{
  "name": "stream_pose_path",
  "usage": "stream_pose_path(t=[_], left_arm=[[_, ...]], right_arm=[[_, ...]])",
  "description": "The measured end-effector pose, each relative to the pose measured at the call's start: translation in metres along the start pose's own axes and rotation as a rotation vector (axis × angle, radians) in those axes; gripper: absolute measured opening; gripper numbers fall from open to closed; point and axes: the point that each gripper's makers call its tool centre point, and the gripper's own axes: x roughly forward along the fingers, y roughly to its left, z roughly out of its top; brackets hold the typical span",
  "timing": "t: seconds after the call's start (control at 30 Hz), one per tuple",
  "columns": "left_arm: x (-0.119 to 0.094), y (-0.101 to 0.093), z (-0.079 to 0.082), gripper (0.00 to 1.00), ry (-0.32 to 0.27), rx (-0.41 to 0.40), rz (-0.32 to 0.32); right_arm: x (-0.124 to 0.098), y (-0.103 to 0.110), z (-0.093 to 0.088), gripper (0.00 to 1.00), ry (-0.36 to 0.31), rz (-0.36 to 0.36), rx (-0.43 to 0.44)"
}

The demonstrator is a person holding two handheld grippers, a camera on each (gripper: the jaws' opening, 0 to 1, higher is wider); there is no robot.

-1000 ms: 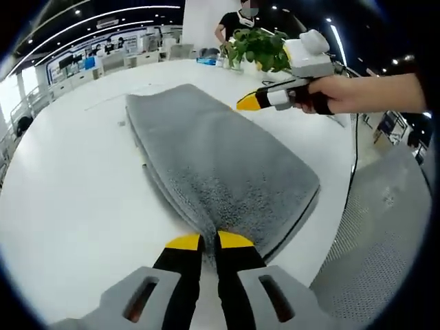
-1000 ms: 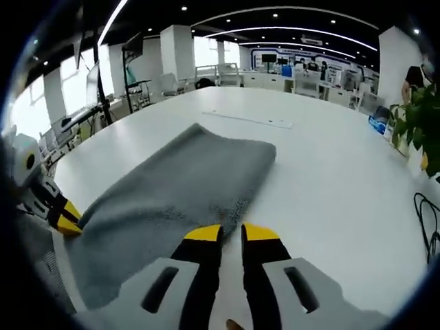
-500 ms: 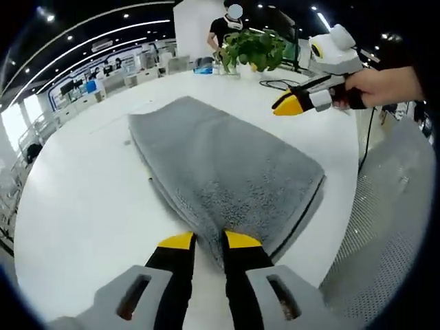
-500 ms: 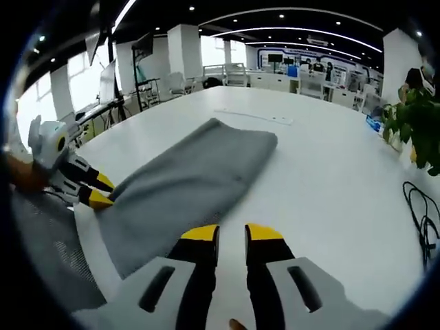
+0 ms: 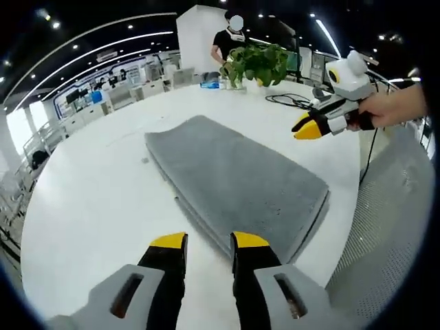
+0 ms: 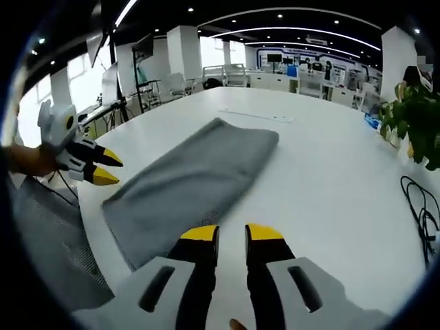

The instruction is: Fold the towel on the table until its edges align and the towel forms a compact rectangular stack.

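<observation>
**Towel folded, both tongs clear of it**

I have the grey towel [image 5: 237, 182] lying flat on the white surface [image 5: 89, 199] as a long, narrow rectangle, near the edge closest to me. Layered edges show along its near long side in the left gripper view, so I judge it already folded at least once.

My left tongs [image 5: 208, 240] hover just short of the towel's near end, jaws a little apart and holding nothing. My right tongs [image 6: 232, 233] hang over bare surface beside the towel's long edge, also slightly parted and empty; in the left gripper view they float above the far corner, off the cloth.

I read this as the pause between folds, or the final check. If one more fold is wanted, I would pinch the two corners of one short end and carry them over to the other, matching edges.

I cannot count the layers, nor tell whether the under-edges line up. A potted plant [image 5: 258, 62] and a dark cable [image 6: 421, 206] sit well apart from the towel.
</observation>
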Motion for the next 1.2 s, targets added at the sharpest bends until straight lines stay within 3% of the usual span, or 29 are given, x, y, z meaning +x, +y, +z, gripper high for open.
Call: stream_pose_path(t=[0.17,0.37,0.5,0.63,0.73,0.83,1.07,1.2], left_arm=[[0.008,0.019,0.006,0.27,-0.002,-0.026,0.002],[0.021,0.024,0.012,0.31,0.002,-0.004,-0.039],[0.037,0.029,0.015,0.31,-0.007,-0.106,-0.064],[0.048,0.045,0.016,0.27,0.001,-0.107,-0.019],[0.056,0.050,0.024,0.27,-0.030,-0.203,-0.026],[0.064,0.058,0.028,0.27,-0.036,-0.228,-0.025],[0.083,0.049,0.030,0.27,-0.029,-0.306,-0.084],[0.090,0.047,0.028,0.23,-0.022,-0.327,-0.075]], right_arm=[[0.007,0.008,0.008,0.14,-0.004,0.026,-0.021],[0.015,0.011,0.011,0.15,0.002,0.046,-0.018],[0.027,0.005,0.017,0.15,-0.005,0.035,0.026],[0.041,0.003,0.020,0.14,0.005,0.030,0.049],[0.051,0.000,0.021,0.14,0.006,0.027,0.072],[0.057,0.000,0.022,0.14,0.009,0.030,0.083],[0.077,-0.009,0.014,0.14,0.037,0.024,0.143],[0.083,-0.010,0.010,0.14,0.048,0.028,0.160]])
